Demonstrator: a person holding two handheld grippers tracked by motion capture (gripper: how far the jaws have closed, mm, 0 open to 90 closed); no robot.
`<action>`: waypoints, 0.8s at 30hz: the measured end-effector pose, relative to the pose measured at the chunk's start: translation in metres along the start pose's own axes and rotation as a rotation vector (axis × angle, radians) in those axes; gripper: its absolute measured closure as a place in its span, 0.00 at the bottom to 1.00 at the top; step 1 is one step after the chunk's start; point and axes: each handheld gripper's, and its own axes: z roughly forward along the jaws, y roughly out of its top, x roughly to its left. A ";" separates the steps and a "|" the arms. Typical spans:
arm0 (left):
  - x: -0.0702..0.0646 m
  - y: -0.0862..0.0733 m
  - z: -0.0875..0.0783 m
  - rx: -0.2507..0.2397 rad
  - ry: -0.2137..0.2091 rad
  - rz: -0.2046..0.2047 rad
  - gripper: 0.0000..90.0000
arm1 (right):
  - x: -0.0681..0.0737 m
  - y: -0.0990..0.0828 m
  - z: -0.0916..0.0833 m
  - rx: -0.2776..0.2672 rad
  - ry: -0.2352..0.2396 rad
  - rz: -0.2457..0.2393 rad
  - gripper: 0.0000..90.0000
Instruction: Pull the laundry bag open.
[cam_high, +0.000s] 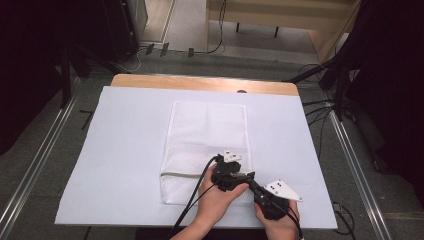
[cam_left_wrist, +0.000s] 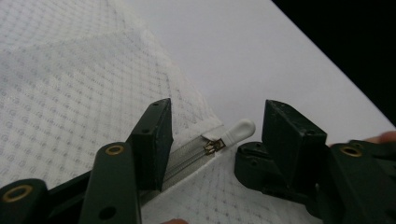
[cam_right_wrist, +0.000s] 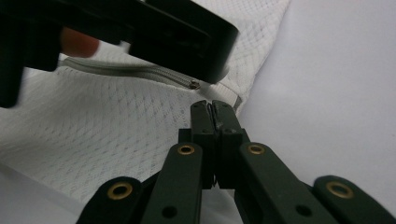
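A white mesh laundry bag (cam_high: 207, 130) lies flat on the white sheet (cam_high: 125, 150), with a grey zipper (cam_high: 182, 174) running across its near end. My left gripper (cam_left_wrist: 218, 123) is open at the bag's near right corner. The zipper's white pull tab (cam_left_wrist: 239, 130) lies between its jaws, untouched. My right gripper (cam_right_wrist: 213, 111) is shut on the bag's mesh edge just below the zipper's end (cam_right_wrist: 193, 84). In the high view both grippers meet at that corner, left gripper (cam_high: 245, 175) above right gripper (cam_high: 255, 186).
The sheet covers a wooden table whose far edge (cam_high: 200, 82) is bare. Dark stands and cables (cam_high: 320, 107) flank the table on the floor. Open sheet lies left and right of the bag.
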 end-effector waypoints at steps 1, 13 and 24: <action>-0.002 0.002 0.002 0.006 0.013 0.006 0.53 | 0.001 0.001 -0.001 -0.006 0.003 -0.004 1.00; 0.008 0.006 -0.005 0.033 -0.050 -0.015 0.76 | 0.001 0.002 0.000 -0.003 0.003 -0.011 1.00; 0.018 0.005 -0.011 0.058 -0.116 -0.056 0.90 | 0.001 0.002 -0.001 -0.005 0.000 -0.016 1.00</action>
